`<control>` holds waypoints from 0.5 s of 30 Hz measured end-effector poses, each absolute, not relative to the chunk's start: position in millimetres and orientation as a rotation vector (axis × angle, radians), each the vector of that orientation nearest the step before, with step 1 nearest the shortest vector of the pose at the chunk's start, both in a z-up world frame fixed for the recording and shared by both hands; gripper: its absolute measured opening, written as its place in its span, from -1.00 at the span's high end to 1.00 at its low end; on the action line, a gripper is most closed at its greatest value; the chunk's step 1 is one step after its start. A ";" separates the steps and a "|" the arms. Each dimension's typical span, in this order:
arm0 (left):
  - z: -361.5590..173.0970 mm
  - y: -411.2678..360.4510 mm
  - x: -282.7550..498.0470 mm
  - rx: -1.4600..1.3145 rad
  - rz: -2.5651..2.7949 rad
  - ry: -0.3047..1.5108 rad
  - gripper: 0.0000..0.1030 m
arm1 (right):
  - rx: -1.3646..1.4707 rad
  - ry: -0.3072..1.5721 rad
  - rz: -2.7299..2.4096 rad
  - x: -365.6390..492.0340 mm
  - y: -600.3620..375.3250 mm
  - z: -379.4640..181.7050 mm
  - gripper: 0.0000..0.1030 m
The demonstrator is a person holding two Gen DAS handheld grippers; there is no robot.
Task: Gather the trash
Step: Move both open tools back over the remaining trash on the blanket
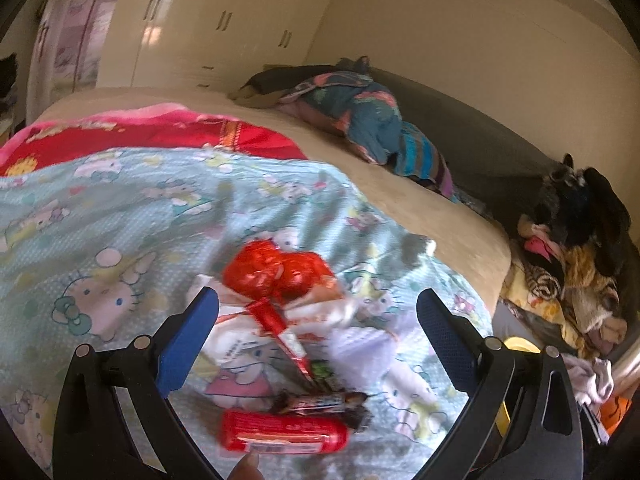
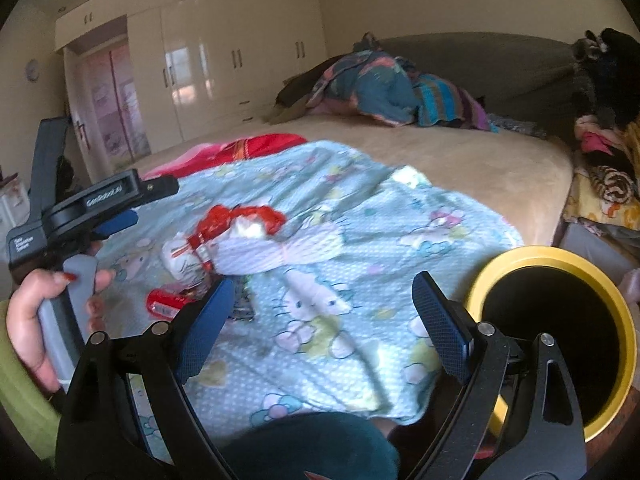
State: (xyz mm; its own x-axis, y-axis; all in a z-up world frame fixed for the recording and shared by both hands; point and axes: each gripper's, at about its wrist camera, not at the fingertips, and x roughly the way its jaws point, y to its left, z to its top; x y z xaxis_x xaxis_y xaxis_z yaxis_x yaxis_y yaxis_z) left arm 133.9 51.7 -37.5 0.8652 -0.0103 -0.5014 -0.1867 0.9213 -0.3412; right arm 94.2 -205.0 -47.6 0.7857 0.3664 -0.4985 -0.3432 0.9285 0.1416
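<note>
Trash lies in a heap on the light-blue cartoon sheet (image 1: 100, 216): a crumpled red foil wrapper (image 1: 276, 276), a white wrapper (image 1: 236, 328), a dark candy-bar wrapper (image 1: 320, 402) and a red tube pack (image 1: 284, 432). My left gripper (image 1: 316, 344) hovers open just over the heap, its blue pads (image 1: 188, 344) either side of it and pressing on nothing. My right gripper (image 2: 322, 328) is open and empty above the sheet, right of the trash. Beside its right finger stands a yellow bin (image 2: 500, 264) with a dark inside. In the right wrist view the left gripper (image 2: 120, 218) appears near the red wrapper (image 2: 240, 218).
The sheet covers a beige bed (image 2: 460, 168), with a red blanket (image 1: 160, 136) behind it. Bundled bedding (image 2: 380, 88) lies at the headboard. A pile of clothes (image 1: 580, 264) fills the bed's right side. Cream wardrobes (image 2: 224, 56) line the far wall. A hand (image 2: 28, 320) grips the left tool.
</note>
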 end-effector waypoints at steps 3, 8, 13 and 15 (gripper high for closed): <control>-44.0 65.0 134.8 -0.410 0.122 0.526 -0.87 | 0.030 0.571 0.415 98.6 -191.3 -51.8 -0.60; -53.7 82.3 135.1 -0.439 0.156 0.541 -0.87 | 0.020 0.630 0.470 107.7 -171.2 -60.1 -0.60; -68.2 99.1 137.8 -0.482 0.166 0.573 -0.87 | 0.035 0.727 0.504 122.4 -152.5 -74.9 -0.58; -74.5 105.6 139.1 -0.487 0.175 0.588 -0.87 | 0.042 0.757 0.520 127.4 -147.2 -80.8 -0.50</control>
State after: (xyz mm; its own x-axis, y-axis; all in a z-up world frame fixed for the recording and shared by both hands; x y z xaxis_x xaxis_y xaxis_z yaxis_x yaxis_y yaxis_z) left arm 139.1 105.6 -74.5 0.8212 0.0211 -0.5703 -0.2934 0.8727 -0.3903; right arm 127.4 -147.2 -80.8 0.6071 0.4646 -0.6447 -0.4352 0.8732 0.2195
